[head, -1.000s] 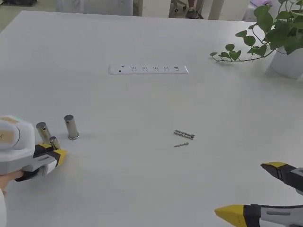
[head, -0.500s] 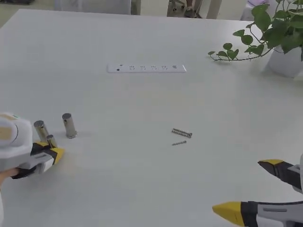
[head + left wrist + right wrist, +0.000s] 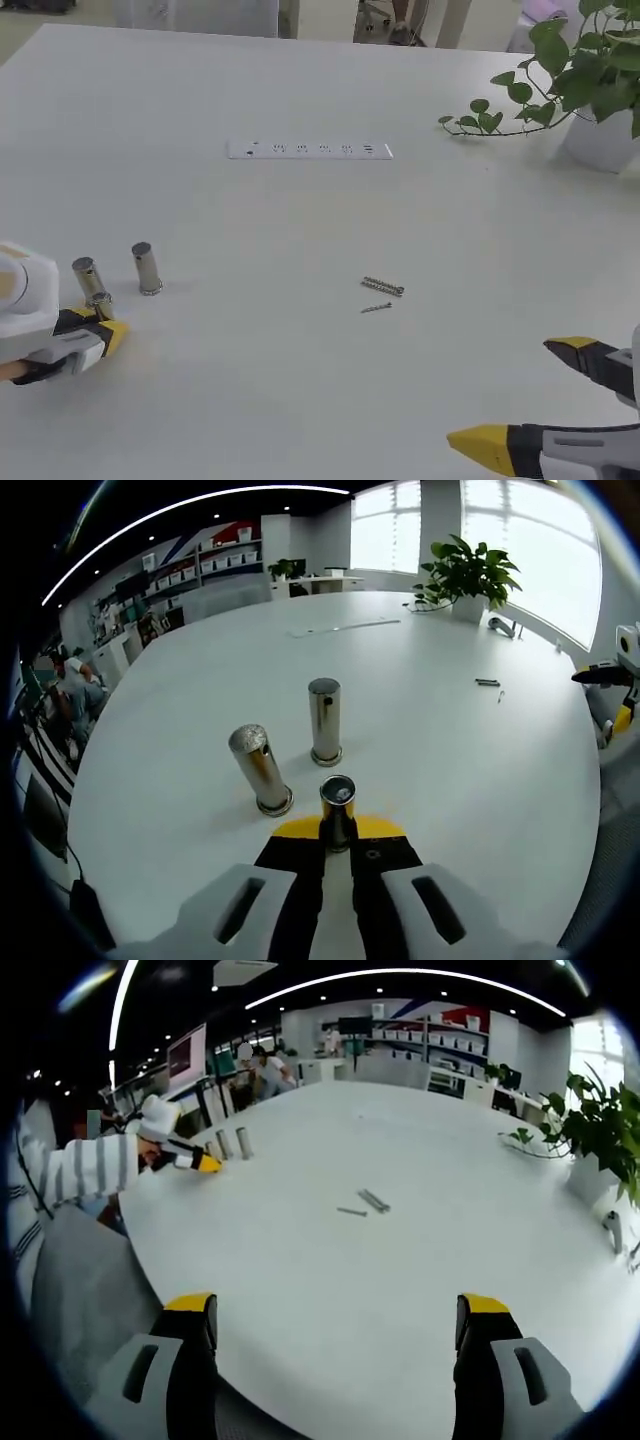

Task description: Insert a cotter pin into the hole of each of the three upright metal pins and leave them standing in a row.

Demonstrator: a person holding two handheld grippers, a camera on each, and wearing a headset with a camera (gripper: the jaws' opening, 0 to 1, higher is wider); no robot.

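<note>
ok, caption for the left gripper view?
Left gripper shut on nearest metal pin; two other pins standing beyond it on white table.

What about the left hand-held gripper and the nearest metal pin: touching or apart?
Touching. The left gripper view shows the left hand-held gripper clamping the nearest metal pin between its tips.

Head view: high up, looks fwd & down over the white table, w/ power strip mid-far and plant top right. Left gripper view: low, just above tabletop, v. close to the three metal pins, faces across twd plant & windows. Right gripper view: at table edge, faces across, pins far off upper left. All 3 views share pins, cotter pins & plant.
</note>
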